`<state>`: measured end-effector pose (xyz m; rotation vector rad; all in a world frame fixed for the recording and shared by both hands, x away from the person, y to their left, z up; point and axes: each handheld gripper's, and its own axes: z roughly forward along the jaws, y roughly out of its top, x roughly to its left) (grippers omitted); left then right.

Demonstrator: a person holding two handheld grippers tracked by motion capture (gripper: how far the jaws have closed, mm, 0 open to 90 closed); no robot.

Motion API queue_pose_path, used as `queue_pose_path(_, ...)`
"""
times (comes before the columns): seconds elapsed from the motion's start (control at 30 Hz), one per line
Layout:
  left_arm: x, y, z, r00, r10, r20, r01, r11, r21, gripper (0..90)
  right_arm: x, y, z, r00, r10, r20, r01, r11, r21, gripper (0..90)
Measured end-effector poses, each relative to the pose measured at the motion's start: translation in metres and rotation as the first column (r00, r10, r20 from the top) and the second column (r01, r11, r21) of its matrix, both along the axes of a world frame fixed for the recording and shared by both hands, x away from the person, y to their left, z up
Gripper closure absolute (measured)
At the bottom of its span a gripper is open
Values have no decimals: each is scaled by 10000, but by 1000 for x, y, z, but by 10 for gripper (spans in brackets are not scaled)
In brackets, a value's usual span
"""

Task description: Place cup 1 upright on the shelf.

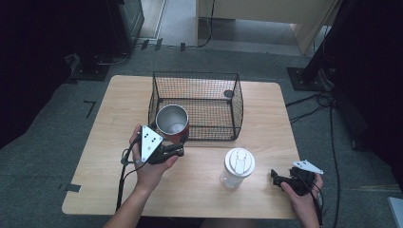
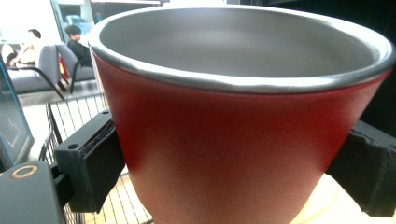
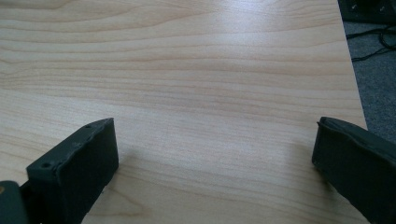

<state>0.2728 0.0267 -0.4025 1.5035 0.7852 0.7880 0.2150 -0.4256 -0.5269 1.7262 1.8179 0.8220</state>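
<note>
The red cup (image 1: 171,123) with its bare steel inside stands upright, open mouth up, at the front left corner of the wire basket (image 1: 223,124), and from above I cannot quite tell whether its base is on the wood or just off it. My left tool (image 1: 179,144) has it clamped: in the left gripper view the two black pads (image 2: 91,161) press against the cup's (image 2: 233,140) red wall on either side, below the steel rim. The basket sits toward the far middle of the surface (image 1: 104,161), with a small dark round thing (image 1: 228,94) in its far right corner. Nearer to me, right of the cup and well apart from it, stands a clear tumbler with a white lid (image 1: 238,167). My right tool (image 1: 275,177) rests low near the front right edge, its jaws spread wide over bare wood (image 3: 210,93), holding nothing.
</note>
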Motion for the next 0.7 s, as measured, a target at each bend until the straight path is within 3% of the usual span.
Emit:
queue_pose_path(0.37, 20, -13, 18, 9966, 313, 763, -294, 9992, -265, 81, 0, 0, 0, 10000, 24, 15, -24, 10000, 56, 3)
queue_pose_path(0.5, 30, -18, 22, 9948, 526, 867, -489, 9978, -445, 81, 0, -1, 0, 10000, 68, 22, -68, 9999, 94, 3)
queue_pose_path(0.7, 49, -28, 21, 9929, 836, 843, -808, 9961, -358, 81, 0, -1, 0, 9999, 101, 26, -101, 9999, 129, 3)
